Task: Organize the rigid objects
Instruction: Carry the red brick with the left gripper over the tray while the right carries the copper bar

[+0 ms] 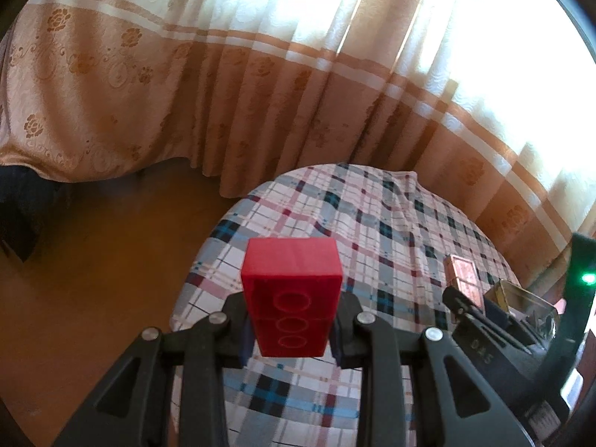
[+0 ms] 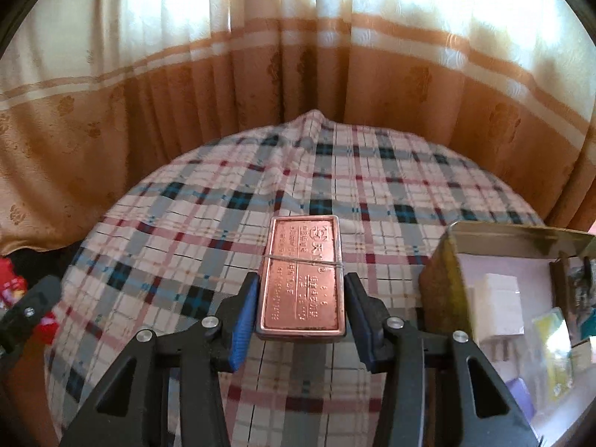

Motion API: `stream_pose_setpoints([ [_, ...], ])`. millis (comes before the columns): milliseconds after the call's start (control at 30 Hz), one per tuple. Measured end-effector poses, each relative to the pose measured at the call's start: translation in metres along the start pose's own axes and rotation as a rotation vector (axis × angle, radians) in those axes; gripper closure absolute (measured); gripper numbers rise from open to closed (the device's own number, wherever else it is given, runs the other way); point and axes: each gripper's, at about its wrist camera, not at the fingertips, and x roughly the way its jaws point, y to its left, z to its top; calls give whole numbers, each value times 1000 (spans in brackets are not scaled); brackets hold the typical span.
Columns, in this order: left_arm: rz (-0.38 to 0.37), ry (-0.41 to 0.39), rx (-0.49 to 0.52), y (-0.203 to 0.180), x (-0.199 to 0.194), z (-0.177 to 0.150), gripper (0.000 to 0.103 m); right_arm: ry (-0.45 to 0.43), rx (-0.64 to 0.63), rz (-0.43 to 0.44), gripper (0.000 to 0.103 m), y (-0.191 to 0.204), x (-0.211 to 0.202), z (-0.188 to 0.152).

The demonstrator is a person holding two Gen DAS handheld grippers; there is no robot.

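My left gripper [image 1: 292, 320] is shut on a red toy brick [image 1: 292, 294] and holds it above the plaid-covered table [image 1: 372, 216]. My right gripper [image 2: 301, 305] is shut on a copper-coloured flat tin [image 2: 302, 275] with a rubber band across it, held just above the plaid cloth [image 2: 260, 193]. The same tin [image 1: 463, 275] and the right gripper [image 1: 480, 320] show at the right edge of the left wrist view. An open gold metal box [image 2: 447, 283] stands to the right of the right gripper, with a white block [image 2: 499, 305] and other small items inside.
Orange and cream curtains [image 2: 186, 93] hang close behind the table. The brown floor [image 1: 93, 260] lies to the left of the table. The gold box also shows in the left wrist view [image 1: 521, 294]. Red items [image 2: 15, 287] lie on the floor at far left.
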Motion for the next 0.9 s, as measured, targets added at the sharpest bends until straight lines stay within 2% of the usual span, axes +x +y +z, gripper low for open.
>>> stream_pose_setpoints([
  [300, -11, -22, 33, -20, -14, -1, 73, -100, -17, 14, 55, -7, -47, 2],
  [900, -68, -49, 129, -72, -37, -10, 73, -207, 28, -30, 55, -49, -101, -6],
])
